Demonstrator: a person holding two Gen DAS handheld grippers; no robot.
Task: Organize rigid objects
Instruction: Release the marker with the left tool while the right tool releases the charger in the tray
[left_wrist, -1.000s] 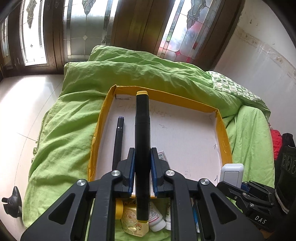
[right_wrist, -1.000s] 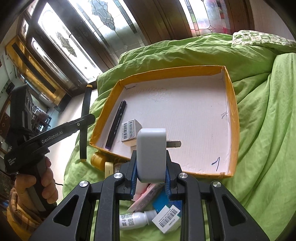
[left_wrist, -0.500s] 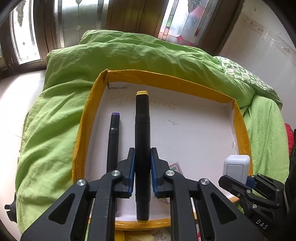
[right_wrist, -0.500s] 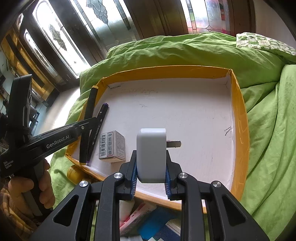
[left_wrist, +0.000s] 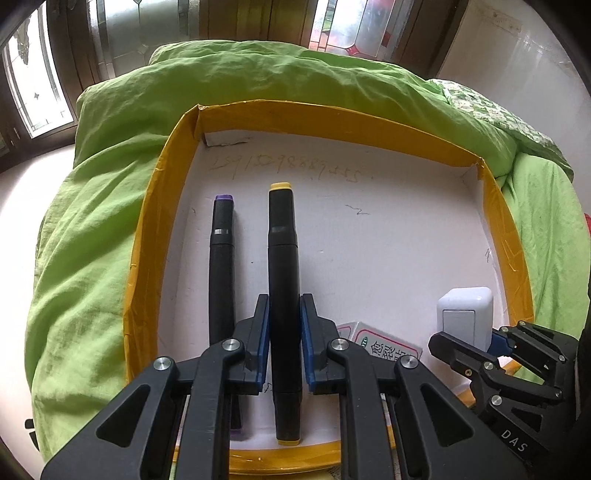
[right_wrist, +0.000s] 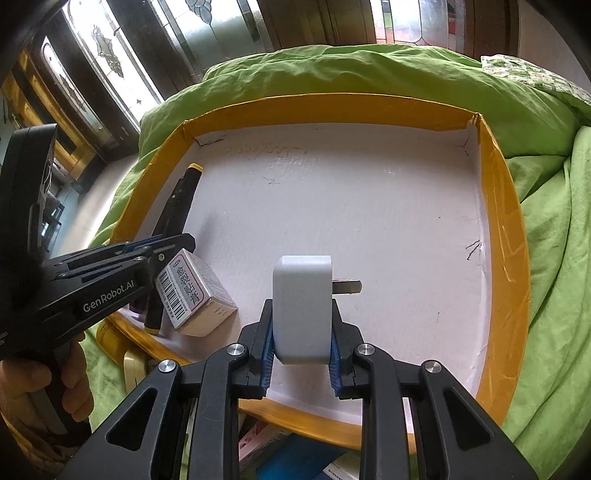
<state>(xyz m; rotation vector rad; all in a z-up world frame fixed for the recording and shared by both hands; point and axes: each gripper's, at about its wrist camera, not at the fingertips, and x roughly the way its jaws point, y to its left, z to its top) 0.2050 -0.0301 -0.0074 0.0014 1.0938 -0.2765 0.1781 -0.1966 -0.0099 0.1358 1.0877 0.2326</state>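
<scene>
My left gripper (left_wrist: 282, 314) is shut on a black marker with yellow caps (left_wrist: 281, 258), held low over the white floor of a yellow-rimmed cardboard tray (left_wrist: 147, 236). A black marker with purple caps (left_wrist: 221, 258) lies in the tray just left of it. My right gripper (right_wrist: 301, 325) is shut on a white plug adapter (right_wrist: 301, 295), metal prongs pointing right, above the tray's near middle (right_wrist: 498, 206). The adapter also shows in the left wrist view (left_wrist: 464, 314). The left gripper (right_wrist: 162, 247) shows at the left of the right wrist view.
A small white box with a barcode (right_wrist: 192, 291) lies in the tray's near-left part, also seen in the left wrist view (left_wrist: 380, 343). The tray rests on a green duvet (left_wrist: 92, 221). Loose packets and boxes (right_wrist: 295, 454) lie in front of the tray.
Both grippers have moved forward and down over the tray with their objects. The yellow-capped marker now hangs low beside the purple-capped one.
</scene>
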